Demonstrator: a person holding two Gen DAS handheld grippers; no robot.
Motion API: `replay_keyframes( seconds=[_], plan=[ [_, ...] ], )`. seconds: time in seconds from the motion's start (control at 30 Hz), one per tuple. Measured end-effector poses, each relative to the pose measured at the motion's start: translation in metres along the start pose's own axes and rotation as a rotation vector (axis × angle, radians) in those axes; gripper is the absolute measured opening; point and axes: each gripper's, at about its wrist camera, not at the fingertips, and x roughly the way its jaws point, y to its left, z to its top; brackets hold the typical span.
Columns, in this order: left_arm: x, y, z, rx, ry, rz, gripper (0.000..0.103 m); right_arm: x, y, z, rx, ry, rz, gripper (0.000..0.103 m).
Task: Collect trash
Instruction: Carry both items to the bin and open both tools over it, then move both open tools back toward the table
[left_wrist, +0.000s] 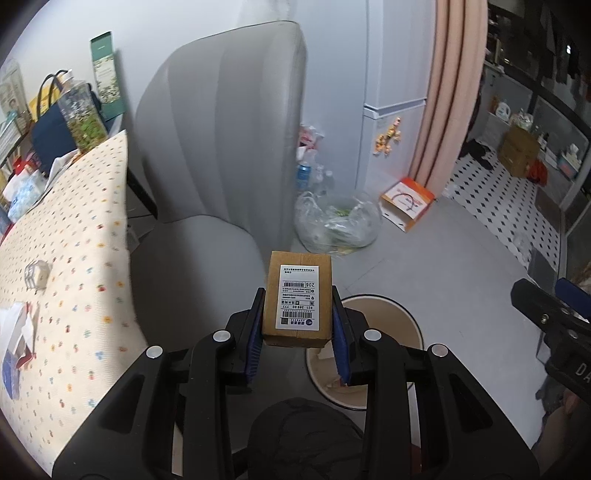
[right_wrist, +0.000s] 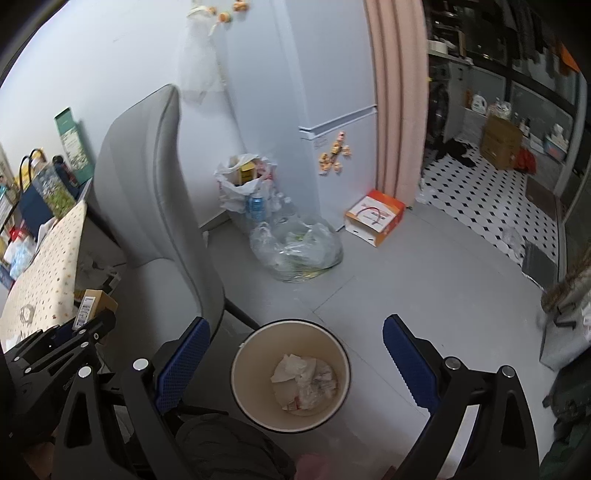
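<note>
Grey floor (right_wrist: 424, 280), labelled brown cardboard box (left_wrist: 297, 299) clamped in left gripper (left_wrist: 298, 317)

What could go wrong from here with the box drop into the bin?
1. The cardboard box, gripped in the left gripper, looks to sit over the waste bin's near rim beside the grey chair, so a release now might land it on the rim or floor.
2. The open right gripper hangs above the bin mouth and may block the drop.

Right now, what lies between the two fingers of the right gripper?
In the right wrist view, the right gripper stands wide open and holds nothing. Between its fingers shows the round bin on the floor below, with crumpled paper inside.
</note>
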Motion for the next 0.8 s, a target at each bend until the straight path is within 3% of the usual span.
replay_keyframes(
  seconds=[0.3,0.4,0.47,0.67,0.8],
  plan=[
    [0.005,-0.043,0.001,0.066,0.013,-0.060,0.032,-0.013,-0.039,-0.005,0.062,-0.017,-0.046,0.092],
    [0.007,-0.056,0.002,0.087,0.037,-0.113,0.035,-0.017,-0.049,-0.006,0.078,-0.024,-0.055,0.092],
    [0.006,-0.061,0.003,0.090,0.033,-0.126,0.067,-0.020,-0.054,-0.006,0.088,-0.026,-0.059,0.092],
    [0.000,-0.054,0.004,0.077,0.006,-0.100,0.084,-0.022,-0.055,-0.008,0.094,-0.030,-0.049,0.092],
    [-0.008,-0.040,0.005,0.051,-0.016,-0.065,0.089,-0.025,-0.050,-0.008,0.084,-0.034,-0.036,0.093]
  ],
)
